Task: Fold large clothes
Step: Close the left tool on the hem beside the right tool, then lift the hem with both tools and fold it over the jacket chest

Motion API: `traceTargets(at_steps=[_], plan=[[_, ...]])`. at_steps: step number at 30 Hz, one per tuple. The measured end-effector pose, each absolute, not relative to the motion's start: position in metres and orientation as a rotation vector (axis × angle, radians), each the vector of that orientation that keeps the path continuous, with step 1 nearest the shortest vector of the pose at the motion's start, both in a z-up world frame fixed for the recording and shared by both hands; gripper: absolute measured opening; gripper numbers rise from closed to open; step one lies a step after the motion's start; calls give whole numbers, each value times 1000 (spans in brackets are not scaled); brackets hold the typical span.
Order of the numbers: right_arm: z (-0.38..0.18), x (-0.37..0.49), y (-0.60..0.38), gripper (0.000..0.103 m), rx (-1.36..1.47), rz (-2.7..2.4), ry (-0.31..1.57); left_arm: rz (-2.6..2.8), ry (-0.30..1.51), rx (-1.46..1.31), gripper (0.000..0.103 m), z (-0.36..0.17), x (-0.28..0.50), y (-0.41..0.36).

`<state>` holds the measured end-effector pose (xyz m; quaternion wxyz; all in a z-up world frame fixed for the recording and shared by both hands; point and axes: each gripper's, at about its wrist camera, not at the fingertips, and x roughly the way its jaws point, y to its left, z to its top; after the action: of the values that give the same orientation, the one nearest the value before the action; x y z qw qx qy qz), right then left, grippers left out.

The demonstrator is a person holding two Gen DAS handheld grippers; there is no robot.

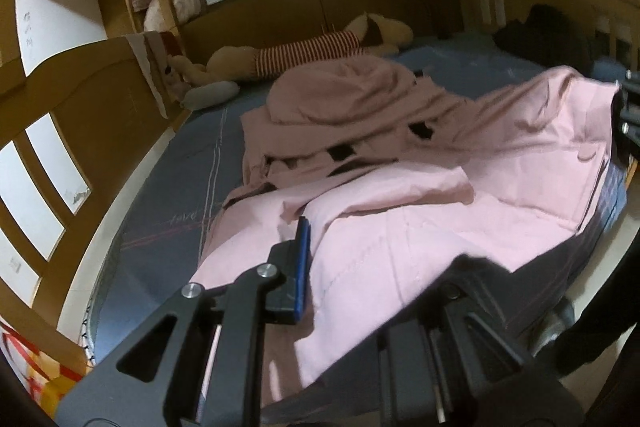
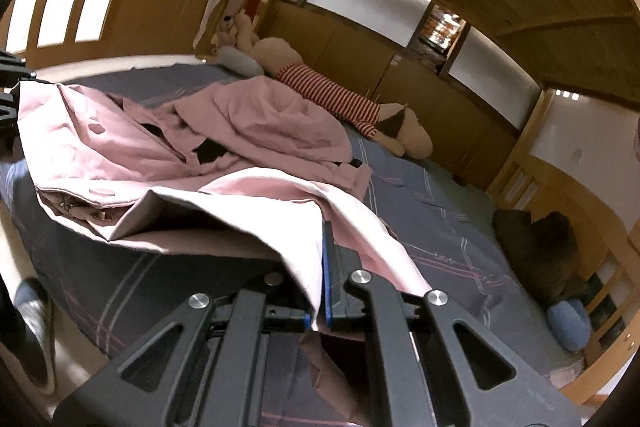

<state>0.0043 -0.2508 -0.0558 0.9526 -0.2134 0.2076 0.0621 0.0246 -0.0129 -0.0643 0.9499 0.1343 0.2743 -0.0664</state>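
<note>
The step in hand appears to be the lifting of one edge of the pink garment (image 1: 400,219) so it can be carried over in a fold. The garment, a large quilted coat by the look of it, lies spread and rumpled on the grey bed (image 1: 160,195), its hood end bunched toward the far side near the stuffed toy (image 1: 312,49) and its near hem hanging toward the bed's edge. The right gripper (image 2: 318,291) has its blue-padded fingers (image 2: 328,267) closed almost together on a fold of the pale lining — cloth passes between them and drapes off both sides, raised clear of the bed. The left gripper (image 1: 340,259) is less certain: one finger with its blue pad stands against the cloth, but the other is covered by fabric, so whether it is closed on the garment cannot be told from this view. The two grippers sit at opposite ends of the near hem. In my judgement the next move calls for both ends to be raised evenly and drawn across toward the hood end — kept taut so the slack middle does not sag or bunch.
</note>
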Motion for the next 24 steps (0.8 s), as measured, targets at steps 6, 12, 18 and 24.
traceTargets(at_steps=[6, 12, 18, 24], plan=[[-46, 17, -263, 5, -296, 142, 416, -138, 529, 210, 11, -51, 36, -10], [-24, 41, -264, 4, -217, 171, 389, -131, 503, 175, 11, -32, 54, -9], [-5, 70, -263, 4, -174, 183, 360, -124, 472, 163, 11, -8, 89, -9], [18, 111, -263, 4, -167, 182, 332, -116, 436, 175, 11, 17, 133, -10]])
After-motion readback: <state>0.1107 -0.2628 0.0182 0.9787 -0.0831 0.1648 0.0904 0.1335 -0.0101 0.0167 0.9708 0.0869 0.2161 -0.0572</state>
